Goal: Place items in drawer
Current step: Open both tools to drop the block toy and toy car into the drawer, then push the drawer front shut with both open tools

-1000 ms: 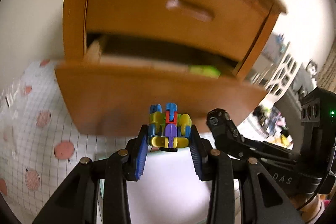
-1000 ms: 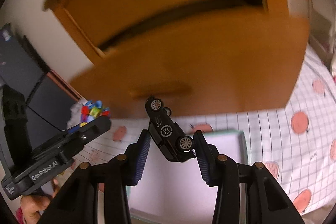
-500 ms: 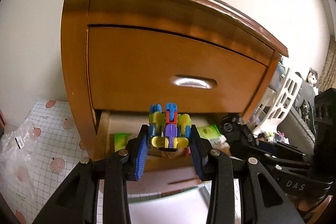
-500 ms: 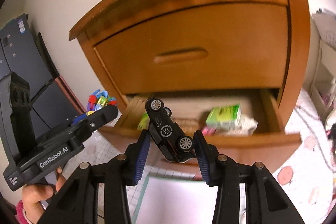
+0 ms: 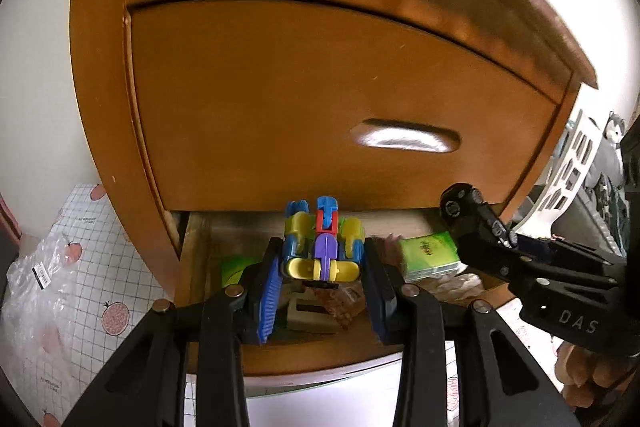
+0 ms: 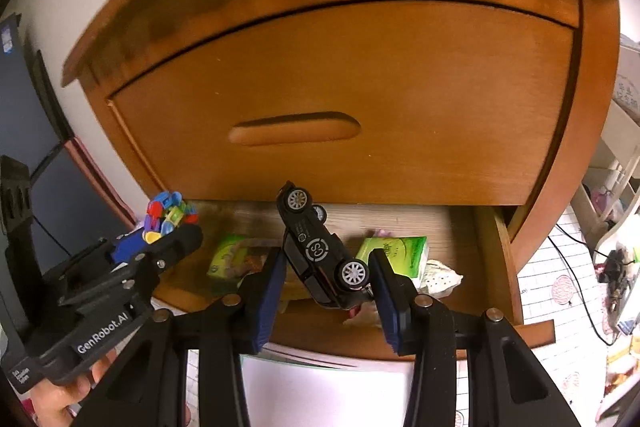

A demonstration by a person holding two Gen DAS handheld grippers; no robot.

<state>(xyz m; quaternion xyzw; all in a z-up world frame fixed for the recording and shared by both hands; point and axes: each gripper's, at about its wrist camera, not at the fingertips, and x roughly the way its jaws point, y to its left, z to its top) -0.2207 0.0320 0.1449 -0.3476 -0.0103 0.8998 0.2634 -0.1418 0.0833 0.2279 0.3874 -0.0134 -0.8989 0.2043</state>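
Note:
My left gripper [image 5: 322,259] is shut on a multicoloured plastic block toy [image 5: 322,245], held over the left part of the open lower drawer [image 5: 320,359]. My right gripper [image 6: 328,267] is shut on a black toy car [image 6: 320,247], tilted nose up over the drawer's middle [image 6: 400,223]. In the right wrist view the left gripper [image 6: 160,247] shows at the left with the block toy [image 6: 168,215]. The right gripper with the car's end [image 5: 460,203] shows at the right of the left wrist view.
The drawer holds green tissue packs [image 6: 394,253] [image 5: 430,255], a crumpled white wrapper [image 6: 438,277] and a small grey box [image 5: 310,315]. The shut upper drawer [image 5: 340,107] hangs just above. A white board [image 6: 320,387] lies below. Clutter [image 6: 616,267] sits right.
Both grippers have moved forward and closer to the cabinet; the toys now hang over the open drawer's inside, and more of its contents show.

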